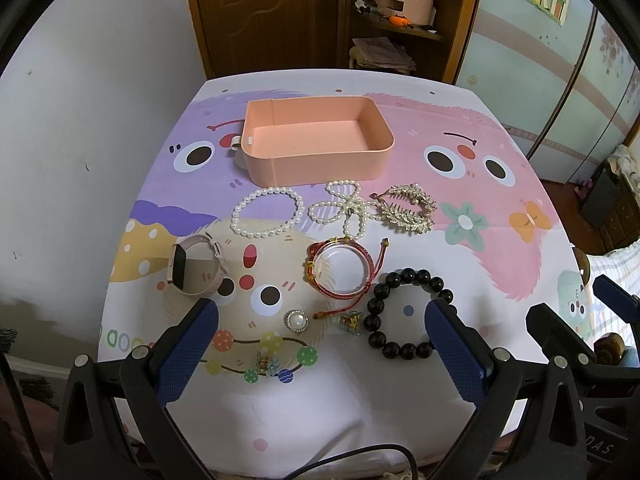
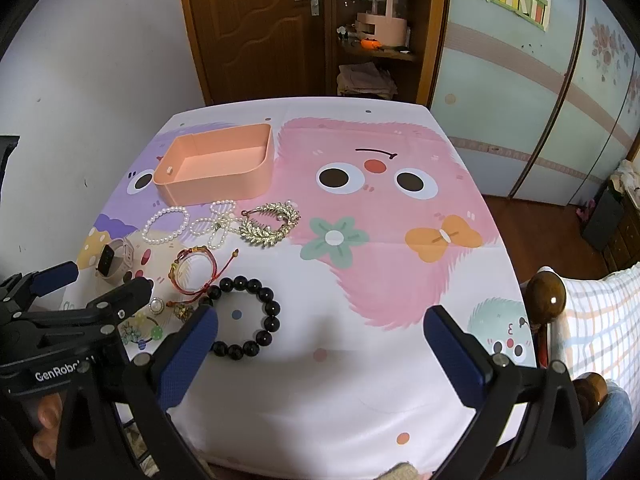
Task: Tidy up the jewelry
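An empty pink box stands at the back of the table. In front of it lie a pearl bracelet, a pearl bow, a gold leaf hair comb, a pink watch, a red cord bangle, a black bead bracelet, a pearl brooch and small clips. My left gripper is open and empty above the near items. My right gripper is open and empty, right of the black bracelet.
A cartoon cloth covers the table. A wooden door and shelf stand behind. A bed post and checked bedding are at the right edge. The left gripper's body shows in the right wrist view.
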The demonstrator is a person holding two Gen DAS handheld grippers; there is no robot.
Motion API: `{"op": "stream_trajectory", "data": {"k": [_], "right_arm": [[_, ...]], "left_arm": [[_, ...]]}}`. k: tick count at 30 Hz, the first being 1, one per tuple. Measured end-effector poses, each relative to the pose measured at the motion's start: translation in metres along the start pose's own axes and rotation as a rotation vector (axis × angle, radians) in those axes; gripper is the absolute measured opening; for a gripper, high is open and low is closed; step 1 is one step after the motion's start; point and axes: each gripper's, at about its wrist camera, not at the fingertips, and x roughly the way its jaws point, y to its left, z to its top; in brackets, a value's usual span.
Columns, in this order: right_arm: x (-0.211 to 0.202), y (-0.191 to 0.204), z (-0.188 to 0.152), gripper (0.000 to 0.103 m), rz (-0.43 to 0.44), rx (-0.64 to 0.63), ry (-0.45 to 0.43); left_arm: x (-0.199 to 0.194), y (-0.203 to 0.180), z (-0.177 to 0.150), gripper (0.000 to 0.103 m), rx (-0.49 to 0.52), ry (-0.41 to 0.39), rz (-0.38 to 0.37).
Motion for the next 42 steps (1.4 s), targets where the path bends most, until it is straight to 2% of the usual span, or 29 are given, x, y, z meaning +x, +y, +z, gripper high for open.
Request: {"op": "stream_trajectory", "data": {"k": [42], "right_arm": [[-0.0033, -0.0006, -0.0015, 0.103, 0.006, 0.009, 0.001]], "left_arm": [[-0.0037, 0.0029, 0.0001, 0.102, 0.008, -0.002, 0.002]]}}
